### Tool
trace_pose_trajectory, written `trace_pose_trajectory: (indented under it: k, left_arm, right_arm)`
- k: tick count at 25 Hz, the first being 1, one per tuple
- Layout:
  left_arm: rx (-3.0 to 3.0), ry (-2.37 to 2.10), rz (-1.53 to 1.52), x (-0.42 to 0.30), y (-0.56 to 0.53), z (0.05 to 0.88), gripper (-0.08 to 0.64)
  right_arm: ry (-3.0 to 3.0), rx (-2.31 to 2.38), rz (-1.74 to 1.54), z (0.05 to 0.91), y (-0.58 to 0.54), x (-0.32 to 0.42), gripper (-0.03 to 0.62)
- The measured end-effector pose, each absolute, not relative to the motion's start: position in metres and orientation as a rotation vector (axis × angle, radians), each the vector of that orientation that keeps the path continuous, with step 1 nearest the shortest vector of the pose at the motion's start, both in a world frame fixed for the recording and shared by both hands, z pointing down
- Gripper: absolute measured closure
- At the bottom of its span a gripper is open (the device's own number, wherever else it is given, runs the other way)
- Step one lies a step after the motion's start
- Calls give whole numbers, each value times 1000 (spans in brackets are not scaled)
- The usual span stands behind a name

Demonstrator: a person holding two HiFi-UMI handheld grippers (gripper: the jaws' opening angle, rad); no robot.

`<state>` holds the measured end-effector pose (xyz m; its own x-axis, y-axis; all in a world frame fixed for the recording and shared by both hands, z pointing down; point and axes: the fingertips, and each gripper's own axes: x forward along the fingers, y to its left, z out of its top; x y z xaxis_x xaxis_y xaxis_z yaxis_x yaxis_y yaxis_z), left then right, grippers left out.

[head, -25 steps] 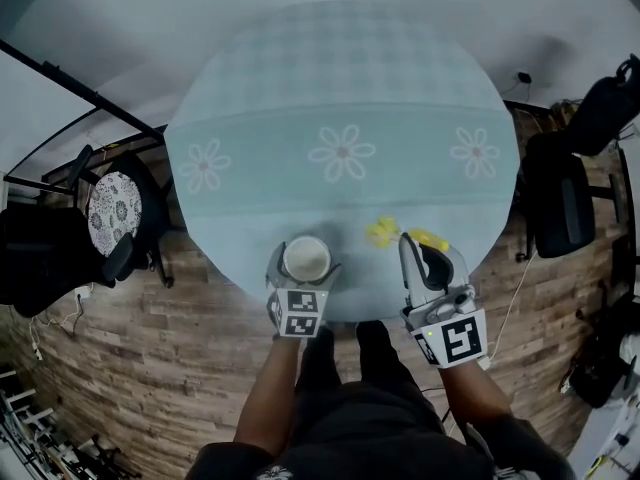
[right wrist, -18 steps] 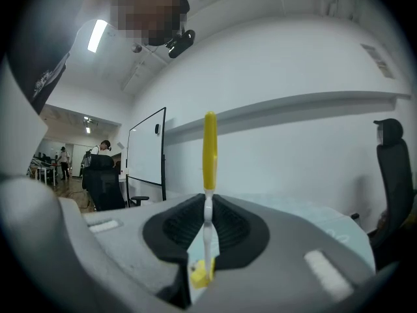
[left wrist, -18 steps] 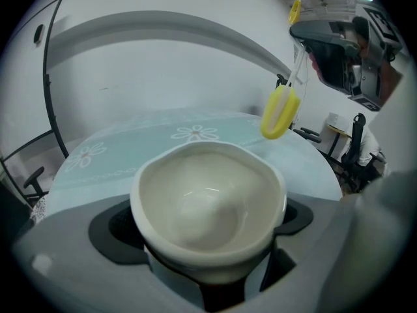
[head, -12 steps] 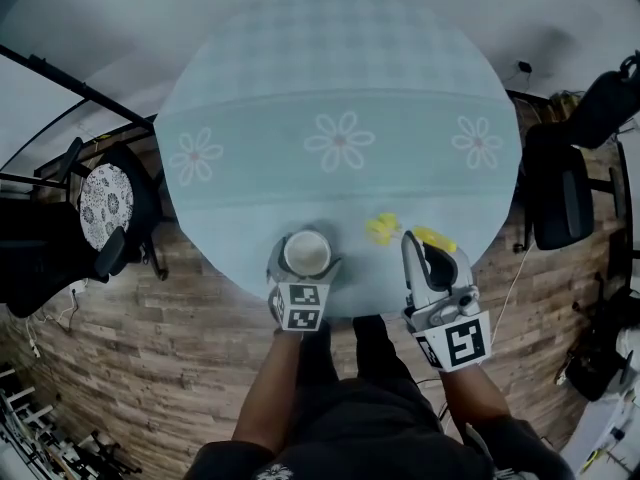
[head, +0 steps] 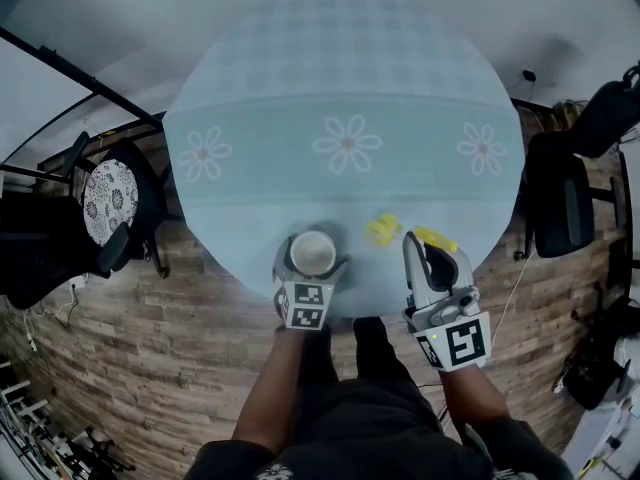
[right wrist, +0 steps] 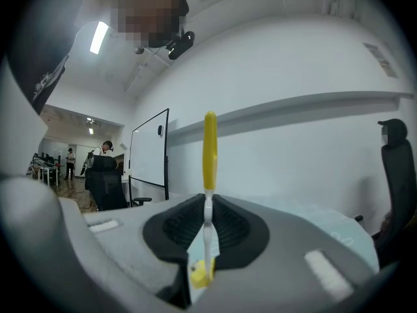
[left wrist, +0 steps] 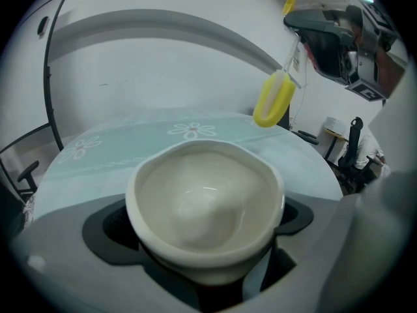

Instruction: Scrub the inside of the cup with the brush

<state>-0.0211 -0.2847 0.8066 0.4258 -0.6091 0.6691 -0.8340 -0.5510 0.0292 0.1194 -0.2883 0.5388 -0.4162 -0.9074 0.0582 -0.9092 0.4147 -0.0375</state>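
A white cup [head: 312, 252] sits upright near the front edge of the table, and my left gripper [head: 312, 264] is shut on it. In the left gripper view the cup [left wrist: 205, 201] fills the space between the jaws, and its inside looks bare. My right gripper [head: 430, 256] is shut on a yellow brush [head: 382, 230], which it holds off the table to the right of the cup. In the right gripper view the brush's thin white stem [right wrist: 208, 223] is pinched between the jaws and the yellow part [right wrist: 209, 152] points up. The left gripper view shows the brush [left wrist: 273, 100] hanging beyond the cup, apart from it.
The round table [head: 340, 98] wears a light blue cloth with flower prints. Black chairs stand at the left [head: 60, 248] and at the right [head: 560, 198]. The floor is wood plank. A person's legs are below the table edge.
Both grippers keep their hold, and cup and brush stay the same distance apart. Only the head view has shifted slightly.
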Motion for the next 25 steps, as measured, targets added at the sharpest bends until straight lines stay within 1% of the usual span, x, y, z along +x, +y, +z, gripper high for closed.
trace_pose_trajectory:
  k: [7,11,15,17,20,22,23,25]
  left_arm:
    - [2335,-1217,821,-29,-258,782,-14]
    - [2383,-1305,716,-38,-249,722,-12]
    - [2476,-1446,588,-49,-263,639,0]
    - [2511,-1504,531,-54,-266,598,47]
    - [2557,-1566,446,-56,-266,549,150]
    - [2579,-1587,375,-57,-266,522,265]
    - [2588,-1589,343,-57,-265,511,311]
    - [2608,-1591,311,-56,-264,496,377]
  right_arm:
    - [-2613,1675,12,506,-273,114,554]
    - [-2635,1702,-73,470,-261,115,554]
    - [-2672,1712,-164,431,-250,106,554]
    - [-2691,1712,-203,413,-240,103,554]
    - [-2713,1709,-266,388,-228,100,554]
    - [-2728,1712,-296,375,-223,98,554]
    - [-2735,1714,-305,369,-220,96,554]
    - [-2741,1715,-322,361,-215,94,554]
